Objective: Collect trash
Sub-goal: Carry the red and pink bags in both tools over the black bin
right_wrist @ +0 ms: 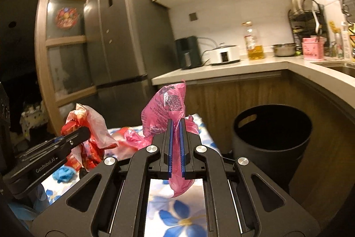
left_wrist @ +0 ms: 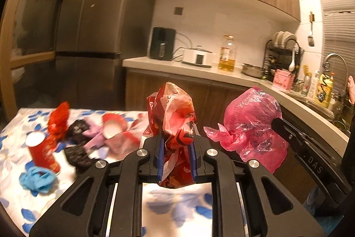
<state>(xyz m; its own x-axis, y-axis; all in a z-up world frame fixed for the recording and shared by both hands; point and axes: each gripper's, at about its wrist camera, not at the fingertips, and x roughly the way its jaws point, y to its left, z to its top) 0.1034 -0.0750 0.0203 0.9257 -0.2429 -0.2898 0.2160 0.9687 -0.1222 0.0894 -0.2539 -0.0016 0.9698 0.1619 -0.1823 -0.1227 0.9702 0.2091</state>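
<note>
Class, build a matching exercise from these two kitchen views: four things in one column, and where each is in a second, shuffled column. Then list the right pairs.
Things:
1. pink plastic bag
2. red and white plastic bag
3. black bin
4. blue glove

Places:
A. lying on the flowered tablecloth
B. clamped in the left gripper
C. on the floor by the counter cabinets
D. clamped in the right gripper

Pairs: 1-D, 2-B, 3-C, 4-A
</note>
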